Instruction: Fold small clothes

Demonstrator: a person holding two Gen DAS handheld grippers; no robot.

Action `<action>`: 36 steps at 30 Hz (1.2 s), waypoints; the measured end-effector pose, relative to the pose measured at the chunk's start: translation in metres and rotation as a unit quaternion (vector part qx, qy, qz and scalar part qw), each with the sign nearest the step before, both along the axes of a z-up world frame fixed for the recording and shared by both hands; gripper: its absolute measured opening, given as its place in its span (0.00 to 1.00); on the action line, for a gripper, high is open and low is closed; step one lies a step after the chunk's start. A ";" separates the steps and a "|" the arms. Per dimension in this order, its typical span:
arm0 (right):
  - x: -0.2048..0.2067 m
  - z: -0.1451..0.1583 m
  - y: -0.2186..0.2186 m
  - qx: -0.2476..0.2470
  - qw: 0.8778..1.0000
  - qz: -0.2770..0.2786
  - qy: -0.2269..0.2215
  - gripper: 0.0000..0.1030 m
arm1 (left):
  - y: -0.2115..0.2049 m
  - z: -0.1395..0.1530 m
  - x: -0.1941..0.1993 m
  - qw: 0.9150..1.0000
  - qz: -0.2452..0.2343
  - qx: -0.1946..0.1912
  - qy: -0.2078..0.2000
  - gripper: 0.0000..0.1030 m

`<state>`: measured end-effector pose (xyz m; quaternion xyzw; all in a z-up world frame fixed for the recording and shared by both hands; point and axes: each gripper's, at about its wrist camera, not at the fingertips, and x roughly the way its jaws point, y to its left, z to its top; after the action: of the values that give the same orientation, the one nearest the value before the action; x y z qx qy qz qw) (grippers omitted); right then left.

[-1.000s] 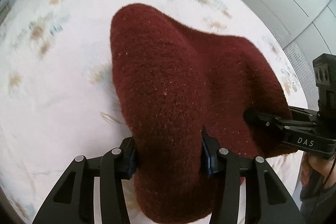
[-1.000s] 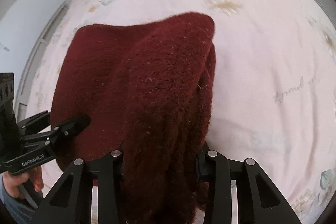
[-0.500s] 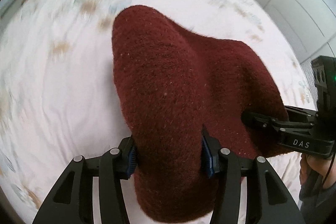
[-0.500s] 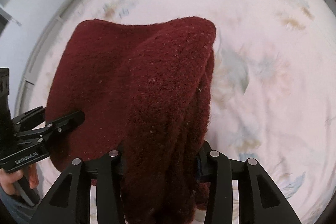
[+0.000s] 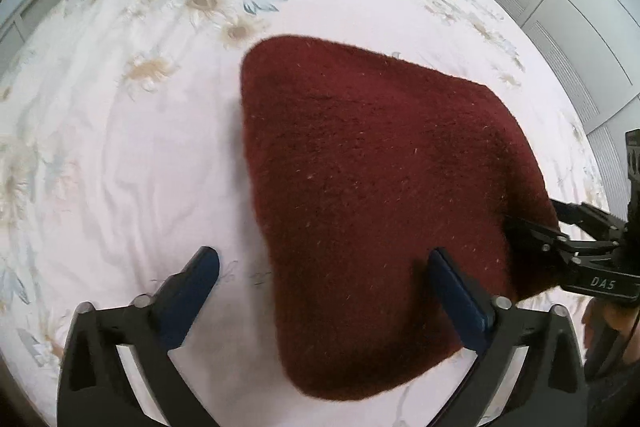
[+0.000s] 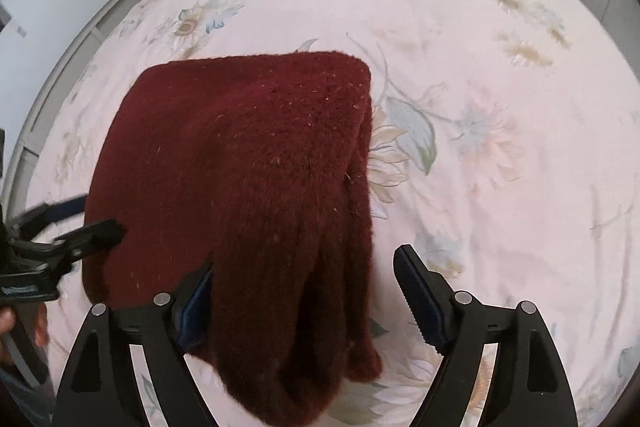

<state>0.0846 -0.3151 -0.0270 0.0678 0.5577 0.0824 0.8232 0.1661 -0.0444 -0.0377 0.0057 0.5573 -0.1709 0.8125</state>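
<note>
A folded dark red knitted garment (image 5: 372, 195) lies on the bed's floral sheet (image 5: 132, 147), near the bed's near edge, its folded layers showing along the right side in the right wrist view (image 6: 256, 211). The left gripper (image 5: 324, 263) has just been opening and stands spread wide, the garment's left corner between its pads, neither pressing. The right gripper (image 6: 304, 267) has just been opening too; its jaws are parted over the right corner, the right pad clear of the knit.
</note>
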 end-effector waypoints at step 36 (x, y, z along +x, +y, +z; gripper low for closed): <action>-0.115 0.104 -0.028 -0.077 0.982 -0.097 -0.142 1.00 | 0.077 0.100 -0.117 0.983 0.112 0.056 -0.134 0.99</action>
<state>-0.0300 -0.3434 0.0772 0.0457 0.4304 -0.0323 0.9009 0.0496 0.0324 0.0618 0.0116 0.4495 -0.0447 0.8921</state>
